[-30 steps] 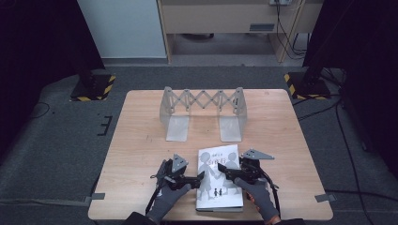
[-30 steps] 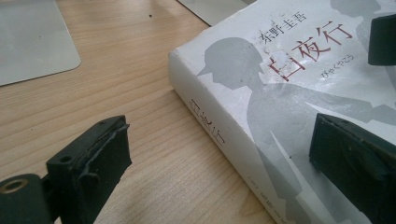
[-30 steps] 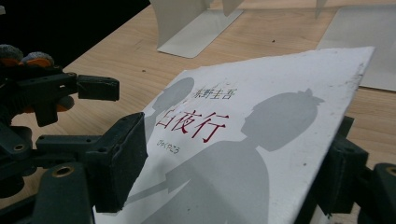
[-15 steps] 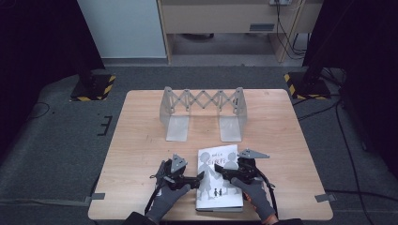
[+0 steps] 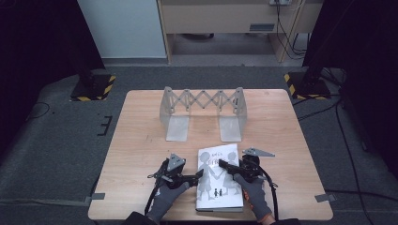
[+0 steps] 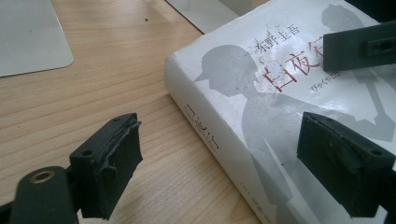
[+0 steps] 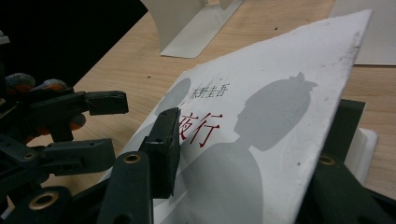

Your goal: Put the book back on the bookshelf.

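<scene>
A white book (image 5: 218, 187) with grey silhouettes and red characters on its cover lies flat near the table's front edge. My left gripper (image 5: 199, 174) is open at the book's left side. In the left gripper view (image 6: 219, 144) one jaw hangs over the bare wood and the other over the cover, straddling the spine of the book (image 6: 280, 93). My right gripper (image 5: 221, 164) reaches in from the right and is open. In the right gripper view (image 7: 254, 135) the front cover (image 7: 261, 140) is raised and slants between the jaws, one above it and one beneath.
An expanding metal book rack (image 5: 202, 101) with two flat base plates stands at the back middle of the wooden table (image 5: 141, 154). Bare wood lies left and right of the book. Dark floor and striped stand bases surround the table.
My right gripper has slid left onto the book's right side over the last second. The left gripper has barely moved.
</scene>
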Available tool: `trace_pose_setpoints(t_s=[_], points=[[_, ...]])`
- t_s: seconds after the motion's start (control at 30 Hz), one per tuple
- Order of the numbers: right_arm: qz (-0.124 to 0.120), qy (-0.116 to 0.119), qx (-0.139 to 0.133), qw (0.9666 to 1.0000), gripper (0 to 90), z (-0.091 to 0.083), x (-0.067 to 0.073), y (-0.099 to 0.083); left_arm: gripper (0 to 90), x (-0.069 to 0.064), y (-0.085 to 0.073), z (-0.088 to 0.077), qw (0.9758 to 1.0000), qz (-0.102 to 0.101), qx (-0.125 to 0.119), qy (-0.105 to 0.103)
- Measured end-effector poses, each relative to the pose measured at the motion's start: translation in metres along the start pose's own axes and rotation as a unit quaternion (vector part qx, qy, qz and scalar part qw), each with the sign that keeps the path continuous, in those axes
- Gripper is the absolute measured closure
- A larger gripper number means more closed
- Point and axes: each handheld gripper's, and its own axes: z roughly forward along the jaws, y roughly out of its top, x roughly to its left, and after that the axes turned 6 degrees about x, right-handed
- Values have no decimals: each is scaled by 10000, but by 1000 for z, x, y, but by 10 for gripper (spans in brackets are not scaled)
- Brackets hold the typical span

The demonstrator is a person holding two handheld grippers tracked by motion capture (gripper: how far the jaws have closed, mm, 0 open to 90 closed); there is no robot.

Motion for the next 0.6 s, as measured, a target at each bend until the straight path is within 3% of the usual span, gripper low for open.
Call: trace_pose_setpoints(t_s=[0.3, 0.6], points=[[111, 73, -98, 9999, 609, -4, 2, 2, 139, -1, 1, 1, 9999, -2, -18, -143], [-23, 290, -301, 9991, 681, -14, 6, 6, 126, -1, 2, 0, 9993, -23, -67, -369]])
